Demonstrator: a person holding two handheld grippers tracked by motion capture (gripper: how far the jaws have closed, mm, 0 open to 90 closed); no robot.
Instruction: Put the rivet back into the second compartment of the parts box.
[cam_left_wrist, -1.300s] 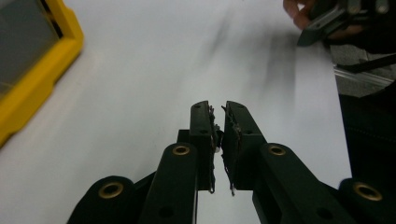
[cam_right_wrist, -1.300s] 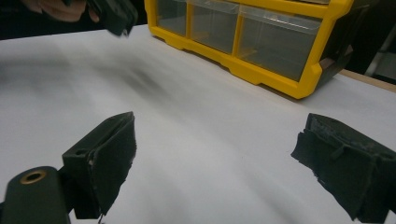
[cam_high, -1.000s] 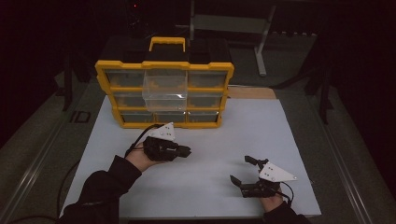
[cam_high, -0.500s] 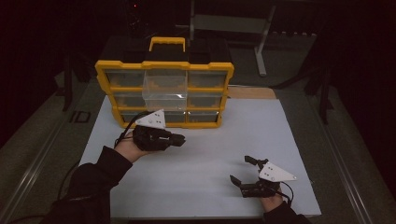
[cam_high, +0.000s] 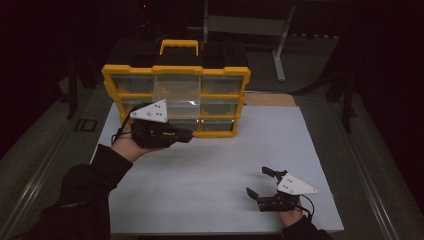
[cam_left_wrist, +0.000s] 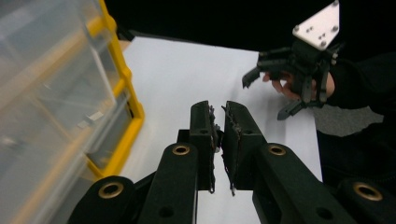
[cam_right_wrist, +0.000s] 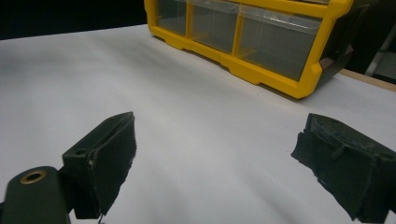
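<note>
A yellow organizer (cam_high: 225, 72) with clear drawers stands upright at the back of the white table sheet (cam_high: 210, 165). Its upper middle drawer (cam_high: 177, 92) sticks out toward me. My left gripper (cam_high: 189, 135) hovers level in front of the organizer's lower left drawers and points right. Its jaws are shut with nothing between them, as the left gripper view (cam_left_wrist: 220, 116) shows, with the organizer (cam_left_wrist: 70, 93) close on its left. My right gripper (cam_high: 258, 181) rests low near the front right of the sheet, open and empty (cam_right_wrist: 215, 144), facing the organizer (cam_right_wrist: 261, 42).
A metal stand's leg (cam_high: 280, 45) and dark floor lie behind the organizer. A brown board edge (cam_high: 270, 99) shows at the sheet's back right. The other hand and its gripper (cam_left_wrist: 264, 98) appear in the left gripper view.
My left gripper has risen and moved back and left toward the organizer's front, jaws still shut. The right gripper has stayed in place.
</note>
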